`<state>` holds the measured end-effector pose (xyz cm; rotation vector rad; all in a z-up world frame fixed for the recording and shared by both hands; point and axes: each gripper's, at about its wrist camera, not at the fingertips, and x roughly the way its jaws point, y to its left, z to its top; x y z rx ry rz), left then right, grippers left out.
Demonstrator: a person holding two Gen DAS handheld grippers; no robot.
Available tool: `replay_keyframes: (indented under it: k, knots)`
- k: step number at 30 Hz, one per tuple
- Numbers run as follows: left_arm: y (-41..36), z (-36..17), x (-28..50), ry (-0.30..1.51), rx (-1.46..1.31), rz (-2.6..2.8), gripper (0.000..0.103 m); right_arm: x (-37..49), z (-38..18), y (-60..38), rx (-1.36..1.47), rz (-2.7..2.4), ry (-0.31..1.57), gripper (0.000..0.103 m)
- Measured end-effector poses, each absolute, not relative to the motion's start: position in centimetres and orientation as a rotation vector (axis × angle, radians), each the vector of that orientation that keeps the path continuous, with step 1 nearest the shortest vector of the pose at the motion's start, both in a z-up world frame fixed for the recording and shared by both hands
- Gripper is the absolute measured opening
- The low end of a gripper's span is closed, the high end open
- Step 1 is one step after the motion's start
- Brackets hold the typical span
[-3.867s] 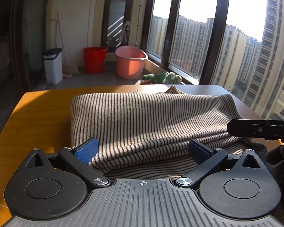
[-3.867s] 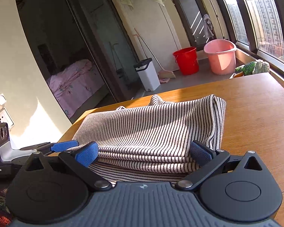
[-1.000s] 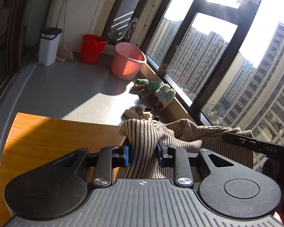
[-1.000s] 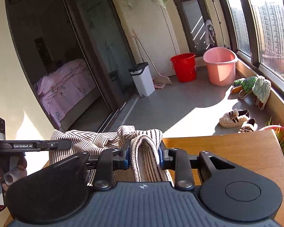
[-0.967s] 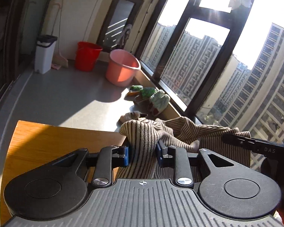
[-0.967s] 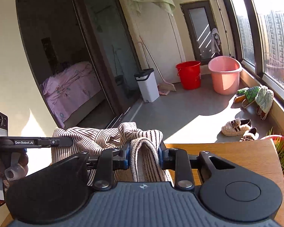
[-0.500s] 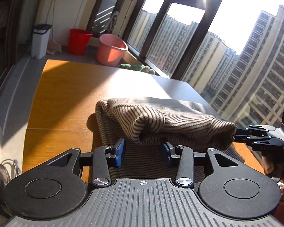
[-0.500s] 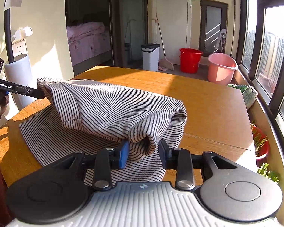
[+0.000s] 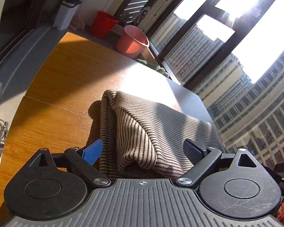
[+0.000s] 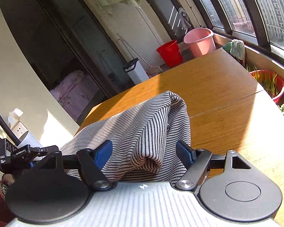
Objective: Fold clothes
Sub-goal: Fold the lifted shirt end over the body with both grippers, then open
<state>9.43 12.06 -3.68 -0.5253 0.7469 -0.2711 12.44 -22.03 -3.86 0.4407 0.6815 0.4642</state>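
Note:
A striped brown-and-black garment [image 9: 142,128] lies folded in a thick bundle on the wooden table [image 9: 53,98]. My left gripper [image 9: 143,149] is open, its blue pads wide apart on either side of the bundle's near end. In the right wrist view the same garment [image 10: 142,124] lies on the table [image 10: 227,98]. My right gripper [image 10: 144,154] is open too, its pads spread around the other near end. The left gripper's body shows at the left of the right wrist view [image 10: 26,155].
A red bucket [image 9: 102,26], a pink bucket [image 9: 132,41] and a white bin [image 9: 66,13] stand on the floor beyond the table. A red pot with grass [image 10: 270,83] sits off the table's right edge. A wall socket [image 10: 17,128] is at the left.
Both grippers have opened wide and let go of the garment, which now rests folded over on the table. Both views have tilted and drawn in closer to the bundle.

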Motion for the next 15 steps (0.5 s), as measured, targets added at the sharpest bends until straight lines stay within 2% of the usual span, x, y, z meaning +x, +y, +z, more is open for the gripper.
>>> replay_keyframes:
  k: [2, 3, 4, 5, 7, 8, 11, 15]
  knots:
    - [11.1, -4.1, 9.8, 0.737, -0.474, -0.256, 0.092, 13.6, -4.8, -20.8, 0.435, 0.471, 0.699, 0.074]
    - [10.5, -4.0, 10.1, 0.729, -0.431, -0.247, 0.080, 14.1, -4.9, -20.2, 0.418, 0.476, 0.697, 0.063]
    - [10.3, -3.7, 10.2, 0.727, -0.413, -0.242, 0.073, 14.7, -4.6, -19.6, 0.396, 0.470, 0.709, 0.051]
    - [10.1, -3.4, 10.3, 0.726, -0.402, -0.239, 0.063, 15.0, -4.3, -19.4, 0.389, 0.463, 0.709, 0.045]
    - [9.8, -2.5, 10.1, 0.711, -0.376, -0.241, 0.053, 15.1, -3.2, -19.5, 0.390, 0.463, 0.679, 0.028]
    - [9.7, -1.9, 9.6, 0.696, -0.362, -0.250, 0.048, 14.8, -2.4, -19.7, 0.392, 0.475, 0.656, 0.025]
    - [9.8, -0.5, 7.5, 0.659, -0.366, -0.311, 0.039, 13.2, -0.6, -20.5, 0.394, 0.514, 0.601, 0.023]
    - [9.7, -0.1, 4.9, 0.648, -0.385, -0.368, 0.039, 11.0, -0.3, -21.4, 0.375, 0.521, 0.596, 0.023]
